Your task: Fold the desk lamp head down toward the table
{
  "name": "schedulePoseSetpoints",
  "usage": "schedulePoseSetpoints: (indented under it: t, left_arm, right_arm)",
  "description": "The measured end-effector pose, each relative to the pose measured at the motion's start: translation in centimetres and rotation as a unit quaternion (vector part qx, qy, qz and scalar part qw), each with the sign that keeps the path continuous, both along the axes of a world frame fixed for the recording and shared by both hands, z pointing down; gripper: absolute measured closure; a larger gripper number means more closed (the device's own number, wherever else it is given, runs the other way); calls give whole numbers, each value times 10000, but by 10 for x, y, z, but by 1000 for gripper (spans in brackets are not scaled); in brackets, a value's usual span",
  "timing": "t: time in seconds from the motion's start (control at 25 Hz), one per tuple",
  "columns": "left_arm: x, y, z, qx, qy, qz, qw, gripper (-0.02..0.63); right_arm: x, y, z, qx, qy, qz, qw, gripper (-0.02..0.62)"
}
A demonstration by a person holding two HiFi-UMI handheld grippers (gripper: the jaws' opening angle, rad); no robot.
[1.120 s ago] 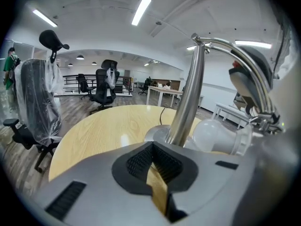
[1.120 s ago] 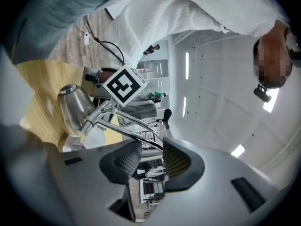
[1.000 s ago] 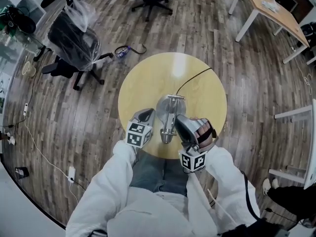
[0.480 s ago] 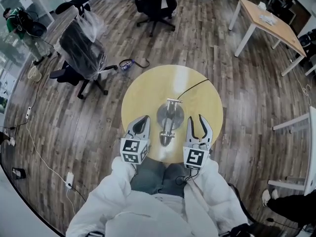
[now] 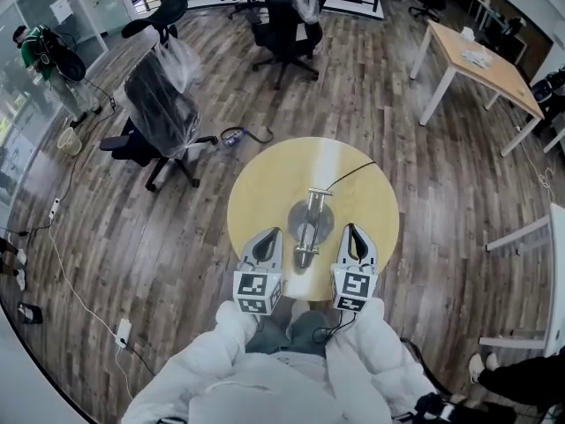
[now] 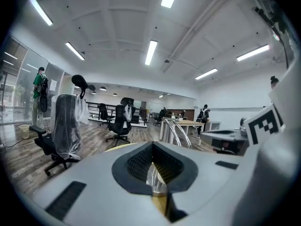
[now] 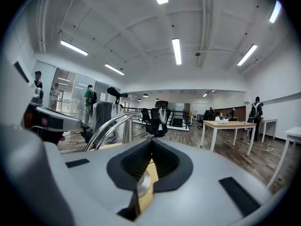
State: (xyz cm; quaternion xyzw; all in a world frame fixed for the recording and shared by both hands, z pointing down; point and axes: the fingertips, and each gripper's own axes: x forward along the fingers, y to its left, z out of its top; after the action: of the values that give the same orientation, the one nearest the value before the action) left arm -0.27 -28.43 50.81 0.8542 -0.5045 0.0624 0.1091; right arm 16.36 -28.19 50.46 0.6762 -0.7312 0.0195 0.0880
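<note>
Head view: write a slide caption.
Left gripper and right gripper, both shut, flank the desk lamp on a round table.

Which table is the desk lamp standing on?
The round yellow table at the head view's centre, with the desk lamp at its middle; the rectangular white-legged desk stands apart at upper right.

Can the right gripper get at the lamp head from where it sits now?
Probably yes. The right gripper hovers just right of the lamp head over the table, with nothing between them; its jaws are shut and would need opening first.
</note>
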Motion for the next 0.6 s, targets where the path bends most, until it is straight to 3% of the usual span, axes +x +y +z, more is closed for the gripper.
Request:
schedulePoseSetpoints:
  t: [0.28,0.6]
  left_arm:
    - [-9,33,-12,104,-55,239,9996,604]
    - [-26,128,-9,257,-64,622,9977,604]
  right_arm:
    - [-14,37,-5,-29,20,263,9996,583]
    - [-41,138,-1,64,47,568,9984,583]
